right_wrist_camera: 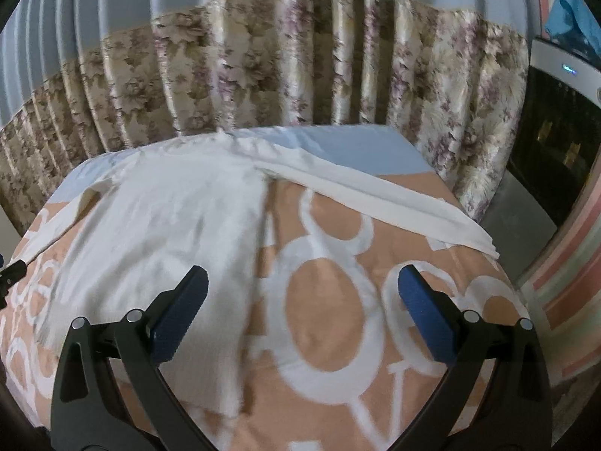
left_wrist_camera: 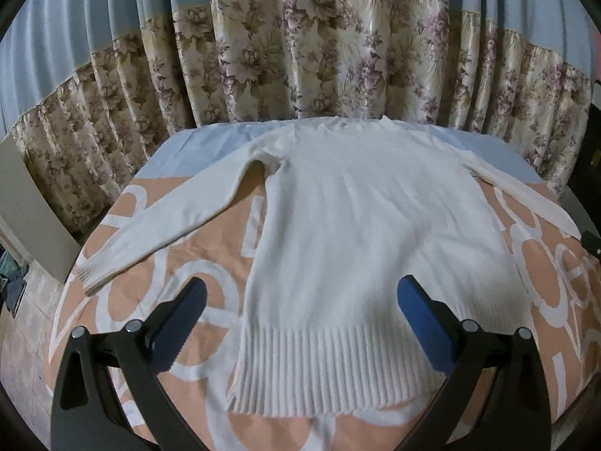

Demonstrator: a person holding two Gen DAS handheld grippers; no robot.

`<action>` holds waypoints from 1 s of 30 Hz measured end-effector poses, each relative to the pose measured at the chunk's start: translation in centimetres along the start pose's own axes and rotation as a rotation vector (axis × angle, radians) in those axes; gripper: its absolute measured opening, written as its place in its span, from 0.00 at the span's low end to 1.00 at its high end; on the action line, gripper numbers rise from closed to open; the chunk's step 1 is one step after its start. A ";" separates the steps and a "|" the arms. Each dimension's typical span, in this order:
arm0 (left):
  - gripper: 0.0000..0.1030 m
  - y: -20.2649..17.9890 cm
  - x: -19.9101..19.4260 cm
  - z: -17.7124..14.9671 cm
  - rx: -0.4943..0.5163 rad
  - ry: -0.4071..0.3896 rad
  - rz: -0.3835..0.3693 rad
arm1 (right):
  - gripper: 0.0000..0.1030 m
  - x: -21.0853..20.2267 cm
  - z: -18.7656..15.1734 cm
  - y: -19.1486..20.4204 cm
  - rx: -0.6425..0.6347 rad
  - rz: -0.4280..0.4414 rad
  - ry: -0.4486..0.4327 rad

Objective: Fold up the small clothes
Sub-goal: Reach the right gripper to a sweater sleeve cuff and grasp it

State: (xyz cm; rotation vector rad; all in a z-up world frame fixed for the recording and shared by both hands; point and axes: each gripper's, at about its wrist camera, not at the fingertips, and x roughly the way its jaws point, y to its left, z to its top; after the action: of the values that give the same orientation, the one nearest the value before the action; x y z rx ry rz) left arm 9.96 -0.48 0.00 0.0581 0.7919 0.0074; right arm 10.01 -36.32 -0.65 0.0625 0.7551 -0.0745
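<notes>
A white knit sweater (left_wrist_camera: 360,233) lies flat on the table, ribbed hem toward me, both sleeves spread outward. My left gripper (left_wrist_camera: 302,293) hovers open over the hem, its blue pads (left_wrist_camera: 180,323) wide apart and holding nothing. In the right wrist view the sweater (right_wrist_camera: 157,225) fills the left half, and its right sleeve (right_wrist_camera: 375,199) stretches toward the table's right edge. Above the bare cloth just right of the sweater body, my right gripper (right_wrist_camera: 302,293) stands open and empty. A dark piece of the other gripper (right_wrist_camera: 11,270) shows at the left edge.
The table is covered by a peach cloth with white ring shapes (left_wrist_camera: 556,263) and a pale blue band (right_wrist_camera: 357,143) at the far end. Floral curtains (left_wrist_camera: 300,56) hang close behind. A dark appliance (right_wrist_camera: 556,143) stands to the right; tiled floor (left_wrist_camera: 26,330) shows at left.
</notes>
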 end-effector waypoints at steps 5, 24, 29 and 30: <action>0.98 -3.8 1.4 0.6 0.041 0.003 -0.007 | 0.97 2.7 0.0 -6.9 0.073 -0.078 0.032; 0.98 -14.7 8.9 3.0 0.069 0.019 -0.019 | 0.78 13.0 -1.1 -24.9 0.289 -0.199 0.222; 0.98 -13.0 10.5 4.0 0.058 0.017 0.009 | 0.78 14.5 -0.5 -25.9 0.392 -0.134 0.221; 0.98 -12.7 10.5 4.1 0.054 0.017 0.014 | 0.78 14.9 -0.3 -25.9 0.398 -0.137 0.229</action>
State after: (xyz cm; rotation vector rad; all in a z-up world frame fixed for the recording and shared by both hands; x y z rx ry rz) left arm 20.07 -13.10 -5.36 0.1147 0.8087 -0.0002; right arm 18.23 -62.79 -11.86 0.4032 0.9646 -0.3524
